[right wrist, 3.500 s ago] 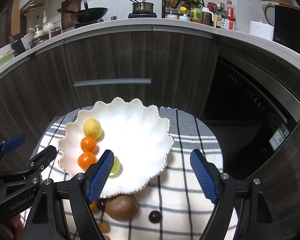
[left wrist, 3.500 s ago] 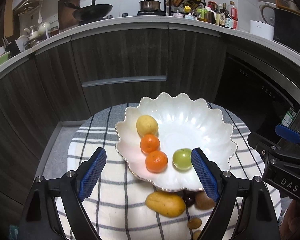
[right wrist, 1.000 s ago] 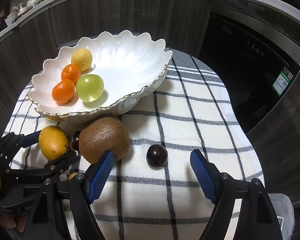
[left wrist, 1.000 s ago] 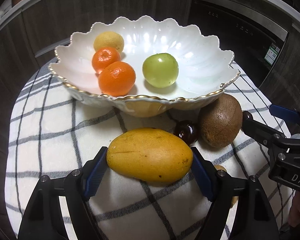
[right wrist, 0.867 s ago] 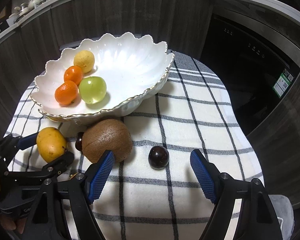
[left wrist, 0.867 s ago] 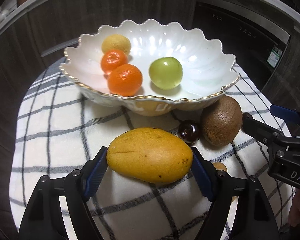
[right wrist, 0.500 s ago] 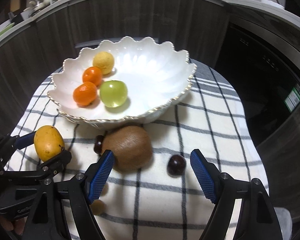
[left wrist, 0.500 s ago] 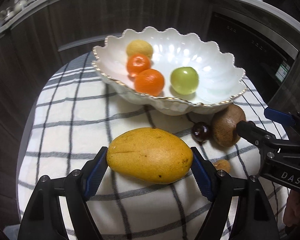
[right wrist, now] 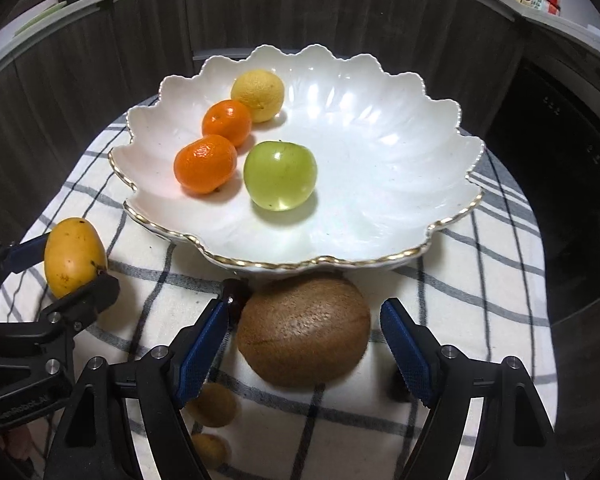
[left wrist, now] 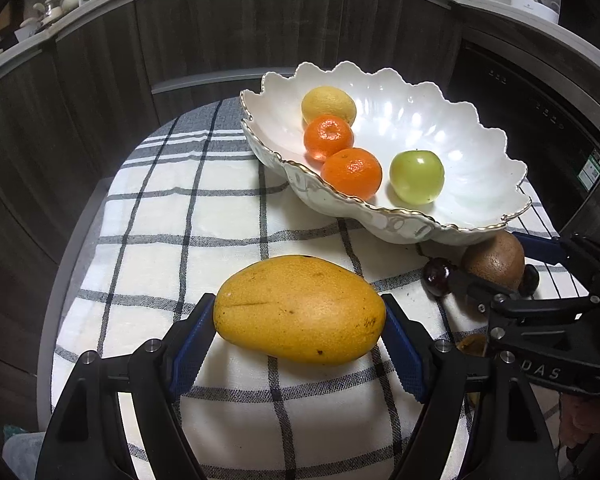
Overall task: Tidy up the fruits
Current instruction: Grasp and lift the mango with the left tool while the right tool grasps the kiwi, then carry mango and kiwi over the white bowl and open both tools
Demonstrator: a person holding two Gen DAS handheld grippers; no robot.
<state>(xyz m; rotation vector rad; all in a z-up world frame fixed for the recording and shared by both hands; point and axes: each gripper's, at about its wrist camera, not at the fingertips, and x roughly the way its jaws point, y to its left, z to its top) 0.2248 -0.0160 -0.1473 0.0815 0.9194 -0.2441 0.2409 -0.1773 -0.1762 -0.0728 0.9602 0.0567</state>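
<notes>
Left of the white scalloped bowl (left wrist: 480,168), the left gripper (left wrist: 300,332) clamps the mango (left wrist: 299,309) above the cloth for transfer into that bowl, while the right gripper (right wrist: 300,344), jaws wide apart, straddles the kiwi (right wrist: 304,328) before it, ungripped.

We counted one scalloped white bowl (right wrist: 440,236) on one checked cloth (left wrist: 220,216). Inside it we counted two mandarins, (right wrist: 205,164) and (right wrist: 227,122), one lemon (right wrist: 259,95) and one green apple (right wrist: 280,175). Outside it we counted one mango (left wrist: 299,310), one kiwi (right wrist: 304,332), two dark cherries, (left wrist: 436,276) and (left wrist: 529,276), and two small tan fruits, (right wrist: 214,405) and (right wrist: 210,450).
</notes>
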